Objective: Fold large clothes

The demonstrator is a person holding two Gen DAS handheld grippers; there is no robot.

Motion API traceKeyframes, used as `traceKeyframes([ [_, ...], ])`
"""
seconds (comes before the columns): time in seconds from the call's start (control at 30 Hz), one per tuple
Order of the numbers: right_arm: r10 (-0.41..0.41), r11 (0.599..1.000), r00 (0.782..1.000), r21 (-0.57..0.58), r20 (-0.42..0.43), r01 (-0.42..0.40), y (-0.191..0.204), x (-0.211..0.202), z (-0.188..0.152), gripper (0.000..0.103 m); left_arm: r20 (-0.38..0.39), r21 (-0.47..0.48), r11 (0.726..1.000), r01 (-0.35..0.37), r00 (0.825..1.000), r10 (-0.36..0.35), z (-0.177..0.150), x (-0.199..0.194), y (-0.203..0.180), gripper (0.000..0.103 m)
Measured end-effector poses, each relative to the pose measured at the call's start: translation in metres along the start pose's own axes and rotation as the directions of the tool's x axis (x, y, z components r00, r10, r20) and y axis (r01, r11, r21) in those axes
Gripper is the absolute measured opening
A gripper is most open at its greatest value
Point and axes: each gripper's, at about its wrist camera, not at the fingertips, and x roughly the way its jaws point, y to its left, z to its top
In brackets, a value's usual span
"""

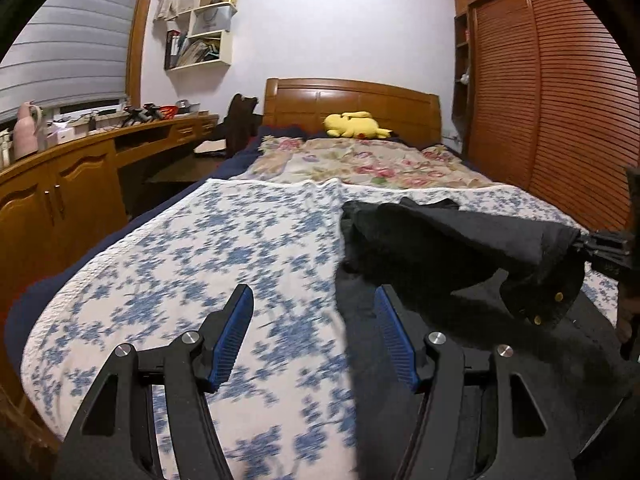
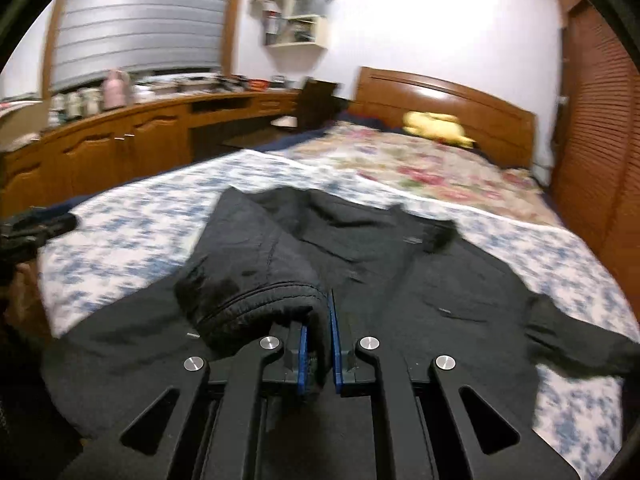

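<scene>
Right wrist view: right tool clenched on a sleeve cuff of the black padded jacket.
Left tool hangs released over the blue-and-white floral quilt where the jacket is spread; beyond lie a wooden headboard, yellow plush toy, a wooden surface leftward, louvred wardrobe doors rightward.

Support: bed with wooden headboard.
Near cover: white quilt with blue flower print, spread over the foot half.
Far cover: floral blanket in pink and green, adjoining the quilt's far edge.
Garment: black jacket, lying on the blue-print quilt, one sleeve lifted.
Headboard end: yellow plush toy, lying near the headboard.
</scene>
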Motion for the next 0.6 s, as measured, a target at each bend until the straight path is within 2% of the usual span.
traceKeyframes([
  [0.17, -0.156, 0.981, 0.983, 0.098, -0.095, 0.165, -0.04, 0.02, -0.014, 0.009, -0.011, 0.011, 0.999, 0.041, 0.999, -0.041, 0.005, 0.007, -0.02, 0.064],
  [0.27, -0.179, 0.968, 0.962, 0.137, -0.206, 0.209, -0.06, 0.044, -0.028, 0.009, -0.017, 0.022, 0.998, 0.065, 0.998, -0.065, 0.008, 0.011, -0.034, 0.064],
  [0.37, -0.163, 0.965, 0.946, 0.153, -0.28, 0.211, -0.07, 0.059, -0.039, 0.016, -0.024, 0.021, 0.996, 0.092, 0.996, -0.092, 0.009, 0.015, -0.042, 0.064],
  [0.43, -0.189, 0.964, 0.939, 0.127, -0.289, 0.233, -0.072, 0.059, -0.041, 0.027, -0.03, 0.024, 0.994, 0.104, 0.994, -0.103, 0.01, 0.018, -0.05, 0.064],
  [0.5, -0.22, 0.963, 0.934, 0.091, -0.282, 0.254, -0.079, 0.054, -0.037, 0.053, -0.032, 0.029, 0.993, 0.112, 0.993, -0.111, 0.01, 0.021, -0.055, 0.064],
  [0.6, -0.237, 0.963, 0.936, 0.063, -0.261, 0.261, -0.071, 0.045, -0.031, 0.063, -0.042, 0.034, 0.992, 0.122, 0.992, -0.12, 0.011, 0.026, -0.064, 0.064],
])
